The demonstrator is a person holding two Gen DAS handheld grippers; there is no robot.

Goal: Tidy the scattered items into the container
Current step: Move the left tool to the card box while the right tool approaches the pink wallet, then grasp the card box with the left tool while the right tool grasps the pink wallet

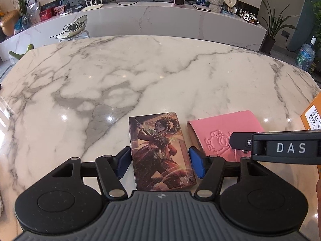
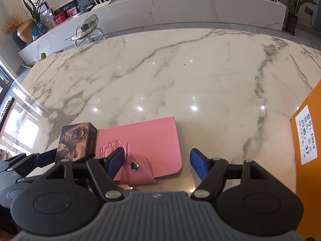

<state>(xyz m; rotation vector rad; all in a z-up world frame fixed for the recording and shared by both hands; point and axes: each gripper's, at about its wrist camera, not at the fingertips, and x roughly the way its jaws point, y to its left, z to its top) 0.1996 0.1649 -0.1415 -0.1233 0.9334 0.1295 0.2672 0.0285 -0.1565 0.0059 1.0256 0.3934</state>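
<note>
A small illustrated card box point(image 1: 161, 150) lies flat on the marble table point(image 1: 140, 76). My left gripper point(image 1: 160, 161) is open, its blue pads on either side of the box without pressing it. A pink snap-button wallet point(image 2: 144, 150) lies just right of the box point(image 2: 75, 143); it also shows in the left wrist view point(image 1: 224, 134). My right gripper point(image 2: 158, 163) is open over the wallet's near end, its left pad above the pink cover. An orange cardboard box point(image 2: 309, 140) with a white label stands at the far right; it also shows in the left wrist view point(image 1: 313, 116).
The marble table point(image 2: 180, 76) stretches far ahead. Beyond its far edge are a chair point(image 2: 88, 30), a long marble console point(image 2: 180, 10) with a router, plants and ornaments. The right gripper's body point(image 1: 280, 147) crosses the left wrist view at right.
</note>
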